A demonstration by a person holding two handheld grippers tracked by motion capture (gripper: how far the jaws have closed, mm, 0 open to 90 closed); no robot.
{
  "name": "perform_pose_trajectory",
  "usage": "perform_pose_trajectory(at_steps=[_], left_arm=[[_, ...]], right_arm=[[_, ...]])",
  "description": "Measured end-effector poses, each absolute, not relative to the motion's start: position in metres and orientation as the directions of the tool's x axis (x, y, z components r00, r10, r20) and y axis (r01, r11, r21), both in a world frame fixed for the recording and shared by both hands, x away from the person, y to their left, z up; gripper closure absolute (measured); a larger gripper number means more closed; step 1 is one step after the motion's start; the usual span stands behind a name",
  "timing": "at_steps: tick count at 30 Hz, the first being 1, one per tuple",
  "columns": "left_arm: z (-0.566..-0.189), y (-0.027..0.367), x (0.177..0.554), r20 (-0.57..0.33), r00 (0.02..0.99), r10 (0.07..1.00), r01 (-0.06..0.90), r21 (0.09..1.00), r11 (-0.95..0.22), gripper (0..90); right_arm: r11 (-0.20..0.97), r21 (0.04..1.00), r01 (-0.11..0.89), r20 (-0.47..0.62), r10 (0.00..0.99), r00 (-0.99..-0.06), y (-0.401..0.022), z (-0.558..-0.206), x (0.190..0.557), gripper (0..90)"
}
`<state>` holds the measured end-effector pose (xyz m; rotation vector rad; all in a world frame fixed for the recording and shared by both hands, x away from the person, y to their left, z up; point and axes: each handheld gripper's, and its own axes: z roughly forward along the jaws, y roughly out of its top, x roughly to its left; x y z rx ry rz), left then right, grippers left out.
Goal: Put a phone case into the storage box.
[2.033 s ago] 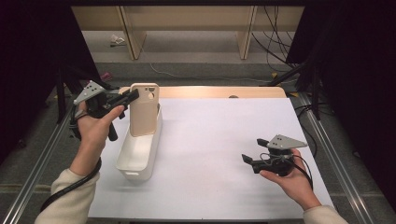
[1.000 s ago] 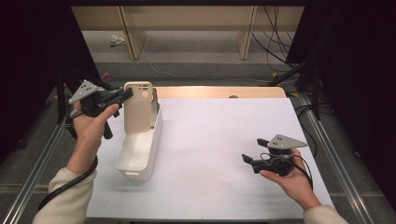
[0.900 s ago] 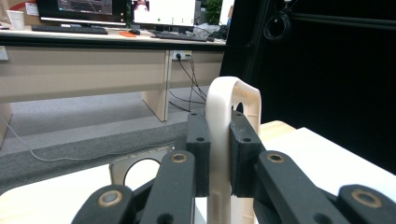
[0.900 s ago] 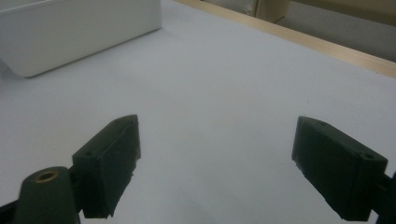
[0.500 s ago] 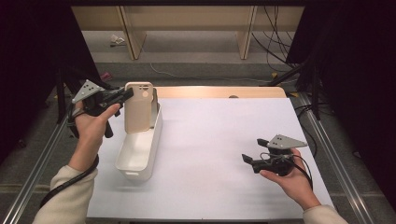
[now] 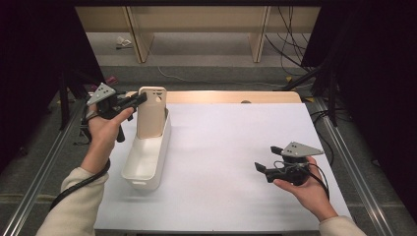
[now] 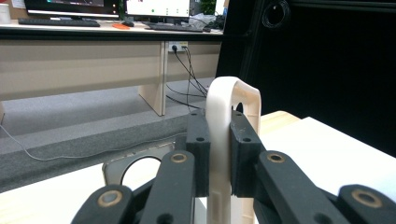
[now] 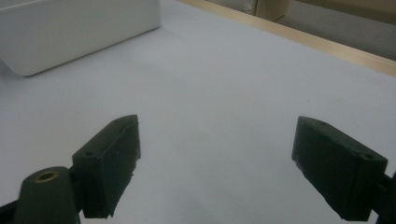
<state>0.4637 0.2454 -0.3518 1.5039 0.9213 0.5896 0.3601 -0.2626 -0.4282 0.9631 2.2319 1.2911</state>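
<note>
A wide white tabletop (image 6: 236, 157) with a bare wooden strip along its far edge fills the scene, lying between dark curtains on both sides, with desk legs and loose cables on the grey floor beyond it. On its left part lies a long white bin (image 6: 147, 157), its length running near to far; nothing lies on the sheet between it and the right hand. A beige phone case (image 6: 151, 114) stands upright in the bin's far end, its camera cut-out at the top and its lower end sunk below the rim; the rest of the bin looks empty. The left gripper (image 6: 134, 102) reaches in from the left, its jaws pinching the case's upper edge from both faces. The right gripper (image 6: 260, 168) rests in the hand at the near right, well apart from the bin, jaws spread with only tabletop between them. Against two seconds ago, the case has come down deeper into the bin and leftward, while the right gripper has stayed put.
</note>
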Motion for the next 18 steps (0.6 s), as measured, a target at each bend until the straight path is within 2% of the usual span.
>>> perform_pose_trajectory(at_steps=[18], left_arm=[[-0.369,0.251,0.483,-0.176,0.541,0.823,0.251,0.967,0.042,80.6]], right_arm=[[0.340,0.864,0.371,0.012,0.723,-0.691,-0.263,-0.429,0.360,16.2]])
